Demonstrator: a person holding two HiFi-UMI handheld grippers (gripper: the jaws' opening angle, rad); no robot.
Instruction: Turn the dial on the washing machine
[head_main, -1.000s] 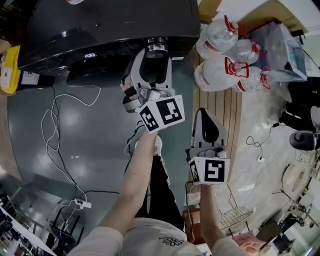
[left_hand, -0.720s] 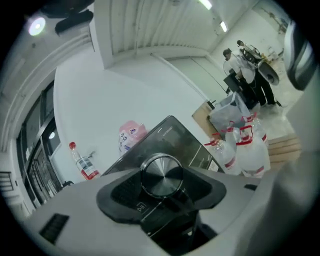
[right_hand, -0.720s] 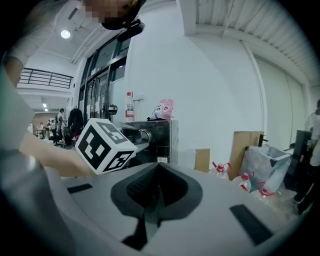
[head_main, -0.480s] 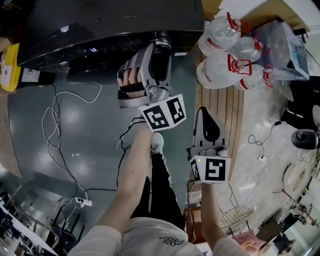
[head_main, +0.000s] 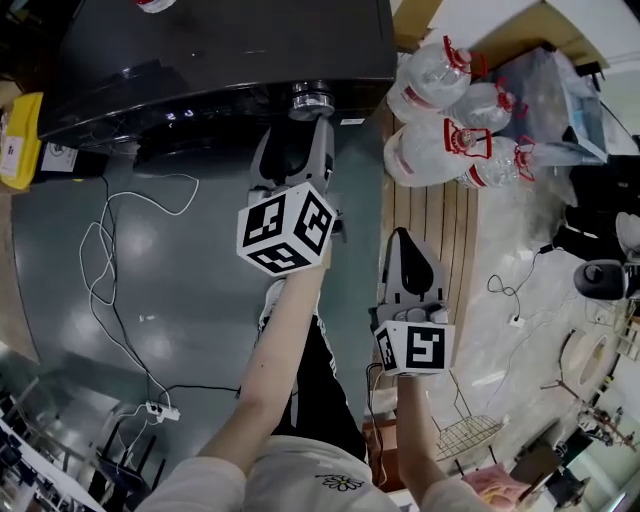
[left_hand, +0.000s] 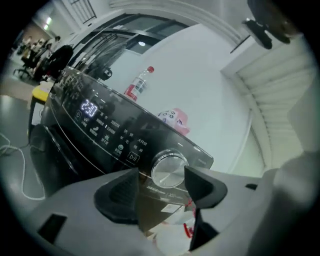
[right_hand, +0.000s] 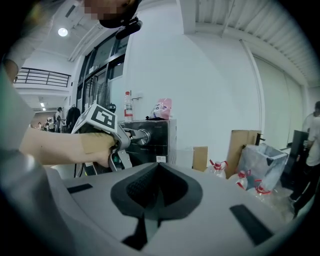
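The black washing machine (head_main: 200, 50) stands at the top of the head view, with its silver dial (head_main: 311, 98) on the front panel. My left gripper (head_main: 298, 135) points at the dial. In the left gripper view the dial (left_hand: 169, 169) shows between the tips of my left gripper (left_hand: 161, 176). Its jaws have just been opening and stand open, and the pads do not press on the dial. My right gripper (head_main: 403, 235) hangs lower right, away from the machine, shut on nothing (right_hand: 158, 165). It sees my left gripper (right_hand: 131, 135) at the dial (right_hand: 142, 136).
Several large water jugs (head_main: 450, 110) with red caps lie right of the machine, beside wooden boards (head_main: 440, 215). White cables (head_main: 120, 250) trail over the grey floor at left. A bottle (left_hand: 139, 85) and a pink toy (left_hand: 175, 120) sit on the machine's top.
My left gripper has rolled about its own axis, so its marker cube shows other faces. Its jaws have let go of the dial and drawn back slightly. The right gripper has stayed put.
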